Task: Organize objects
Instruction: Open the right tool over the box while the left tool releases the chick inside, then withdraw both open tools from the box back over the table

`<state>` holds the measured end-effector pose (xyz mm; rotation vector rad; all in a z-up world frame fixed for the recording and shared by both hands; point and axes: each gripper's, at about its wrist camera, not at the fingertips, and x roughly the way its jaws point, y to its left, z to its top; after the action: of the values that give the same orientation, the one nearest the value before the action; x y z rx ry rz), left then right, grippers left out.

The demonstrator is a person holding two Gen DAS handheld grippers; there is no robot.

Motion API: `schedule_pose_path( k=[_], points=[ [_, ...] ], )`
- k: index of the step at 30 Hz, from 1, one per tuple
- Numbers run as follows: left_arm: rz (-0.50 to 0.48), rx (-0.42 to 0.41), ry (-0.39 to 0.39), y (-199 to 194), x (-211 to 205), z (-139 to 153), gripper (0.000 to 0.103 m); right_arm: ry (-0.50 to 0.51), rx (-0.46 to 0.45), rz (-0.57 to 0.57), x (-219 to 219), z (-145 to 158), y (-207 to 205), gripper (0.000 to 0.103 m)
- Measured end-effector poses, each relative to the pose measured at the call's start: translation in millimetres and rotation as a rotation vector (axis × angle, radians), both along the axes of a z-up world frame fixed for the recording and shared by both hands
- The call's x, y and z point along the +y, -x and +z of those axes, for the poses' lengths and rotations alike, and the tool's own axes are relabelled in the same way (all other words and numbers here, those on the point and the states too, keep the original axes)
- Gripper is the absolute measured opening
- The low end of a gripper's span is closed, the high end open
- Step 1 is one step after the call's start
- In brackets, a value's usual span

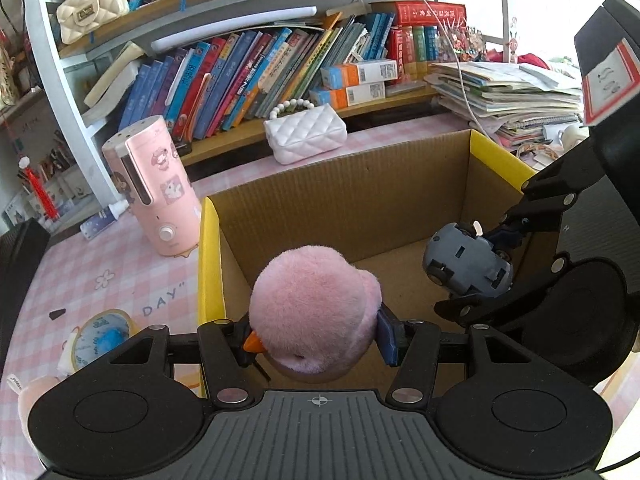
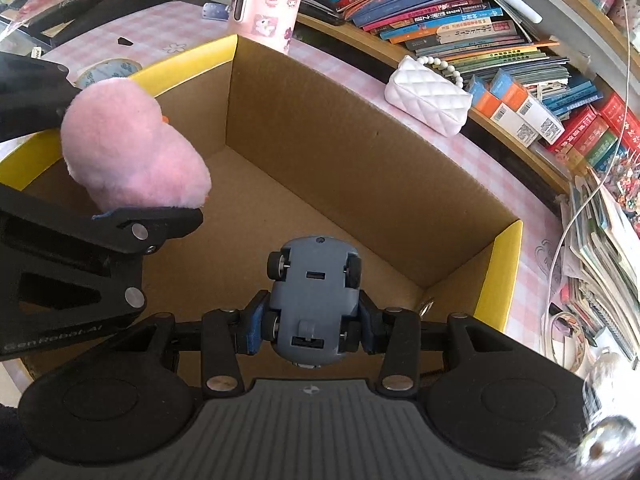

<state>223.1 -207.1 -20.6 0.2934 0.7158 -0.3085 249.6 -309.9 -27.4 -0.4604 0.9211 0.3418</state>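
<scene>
Pink fluffy plush toy (image 1: 316, 312) clamped in left tongs (image 1: 316, 344), grey plastic toy car (image 2: 314, 300) wheels-up in right tongs (image 2: 314, 320), both over open brown cardboard box (image 2: 320, 128), likely for dropping inside.

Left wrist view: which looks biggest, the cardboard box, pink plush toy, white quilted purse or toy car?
1. cardboard box
2. pink plush toy, inflated by nearness
3. white quilted purse and toy car: too alike to rank.

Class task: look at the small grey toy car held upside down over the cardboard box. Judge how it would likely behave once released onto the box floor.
The toy car looks like hard plastic, so it probably stays rigid between the right gripper pads. Its four free wheels suggest that it may roll if it lands upright on the flat floor of the cardboard box. Landing roof-down, as held now, it would more likely rock or slide.
</scene>
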Motion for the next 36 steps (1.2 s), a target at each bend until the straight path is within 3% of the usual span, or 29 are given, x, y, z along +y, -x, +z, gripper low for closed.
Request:
schedule_pose_path(
  k=[5,10,16,25,32,36],
  points=[
    [0.011,-0.011,0.015,2,4,3,0.058,0.002,-0.028,-0.004,0,3,4,0.042],
    [0.023,-0.052,0.052,13,13,14,0.07,-0.023,-0.078,-0.033,-2,10,11,0.044],
    [0.035,-0.122,0.118,35,28,37,0.073,-0.081,-0.203,-0.103,-4,36,34,0.045],
    [0.05,-0.203,0.224,83,63,61,0.08,-0.201,-0.378,-0.306,3,73,97,0.052],
    [0.039,-0.195,0.253,113,94,57,0.083,-0.274,-0.444,-0.469,16,77,150,0.054],
    [0.042,-0.159,0.253,128,115,46,0.084,-0.274,-0.427,-0.55,30,67,173,0.054]
  ],
)
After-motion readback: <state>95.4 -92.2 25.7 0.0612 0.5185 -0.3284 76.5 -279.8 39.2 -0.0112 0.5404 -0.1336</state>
